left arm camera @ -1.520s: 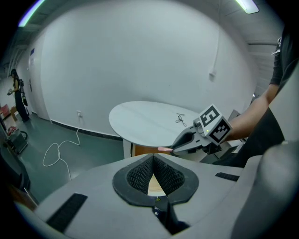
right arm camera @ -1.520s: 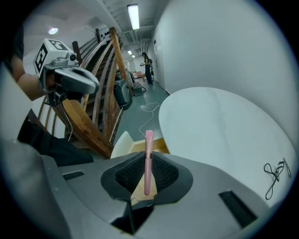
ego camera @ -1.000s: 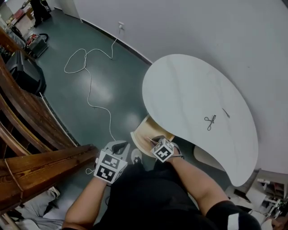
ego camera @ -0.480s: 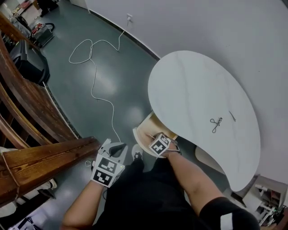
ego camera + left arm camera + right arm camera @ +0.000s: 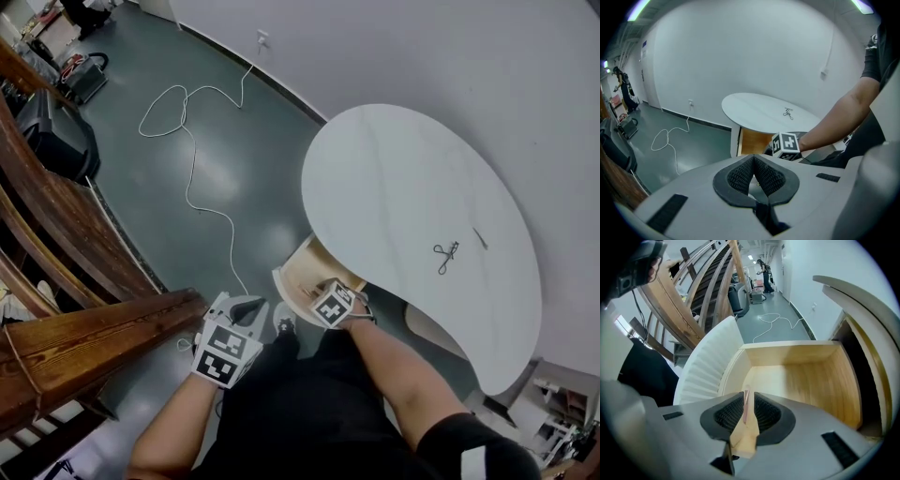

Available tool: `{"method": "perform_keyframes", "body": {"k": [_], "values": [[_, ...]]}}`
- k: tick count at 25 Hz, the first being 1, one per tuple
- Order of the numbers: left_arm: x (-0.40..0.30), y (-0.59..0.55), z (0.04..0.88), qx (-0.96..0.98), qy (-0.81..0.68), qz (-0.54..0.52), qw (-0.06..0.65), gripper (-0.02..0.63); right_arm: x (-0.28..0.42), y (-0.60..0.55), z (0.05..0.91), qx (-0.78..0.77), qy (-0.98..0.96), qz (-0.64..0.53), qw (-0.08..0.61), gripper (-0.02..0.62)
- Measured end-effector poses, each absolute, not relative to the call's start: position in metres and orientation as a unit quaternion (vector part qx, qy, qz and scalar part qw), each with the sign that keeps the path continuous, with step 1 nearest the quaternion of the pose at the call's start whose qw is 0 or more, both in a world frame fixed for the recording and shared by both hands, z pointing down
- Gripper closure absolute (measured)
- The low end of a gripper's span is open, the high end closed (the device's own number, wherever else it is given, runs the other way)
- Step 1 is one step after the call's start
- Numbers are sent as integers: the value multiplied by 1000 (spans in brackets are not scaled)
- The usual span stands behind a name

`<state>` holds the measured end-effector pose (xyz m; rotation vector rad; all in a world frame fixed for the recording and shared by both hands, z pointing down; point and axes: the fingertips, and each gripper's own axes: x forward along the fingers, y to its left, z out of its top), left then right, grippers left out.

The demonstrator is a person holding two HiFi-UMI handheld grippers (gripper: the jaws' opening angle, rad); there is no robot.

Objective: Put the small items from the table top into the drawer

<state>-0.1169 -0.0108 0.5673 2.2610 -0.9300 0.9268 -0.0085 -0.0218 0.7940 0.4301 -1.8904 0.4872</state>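
A white kidney-shaped table [image 5: 394, 187] has an open wooden drawer [image 5: 302, 272] under its near-left edge. My right gripper [image 5: 323, 289] hovers over that drawer, shut on a thin pink stick [image 5: 746, 405] that pokes up between the pads. In the right gripper view the drawer's bare wooden inside [image 5: 806, 380] and its white ribbed front [image 5: 705, 371] lie just ahead. A small black metal tool [image 5: 444, 255] and a thin dark stick [image 5: 480, 238] lie on the table top. My left gripper [image 5: 246, 305] hangs left of the drawer over the floor, shut and holding nothing; its pads [image 5: 740, 176] meet at the tips.
A white cable [image 5: 187, 141] winds across the grey-green floor. A wooden stair rail [image 5: 84, 328] runs along the left, with a black case [image 5: 56, 141] beyond it. The white wall stands behind the table. Shelving [image 5: 553, 422] shows at the lower right.
The head view has shifted a little. My right gripper stays over the open drawer with the pink stick in it, and my left gripper has hardly moved.
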Motion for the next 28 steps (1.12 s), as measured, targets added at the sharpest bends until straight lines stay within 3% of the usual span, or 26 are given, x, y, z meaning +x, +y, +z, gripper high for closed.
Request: {"method": "perform_keyframes", "body": {"k": [10, 17, 22, 28], "values": [[-89, -32, 560, 855, -323, 328, 237, 592, -3, -13, 737, 217, -817, 207, 493, 549], [-61, -46, 546, 877, -297, 310, 214, 592, 13, -14, 663, 293, -838, 233, 398, 564], [-42, -42, 554, 884, -267, 320, 211, 592, 63, -35, 619, 385, -823, 248, 337, 569], [-9, -44, 555, 894, -230, 323, 207, 592, 146, -49, 602, 477, -778, 249, 324, 572]]}}
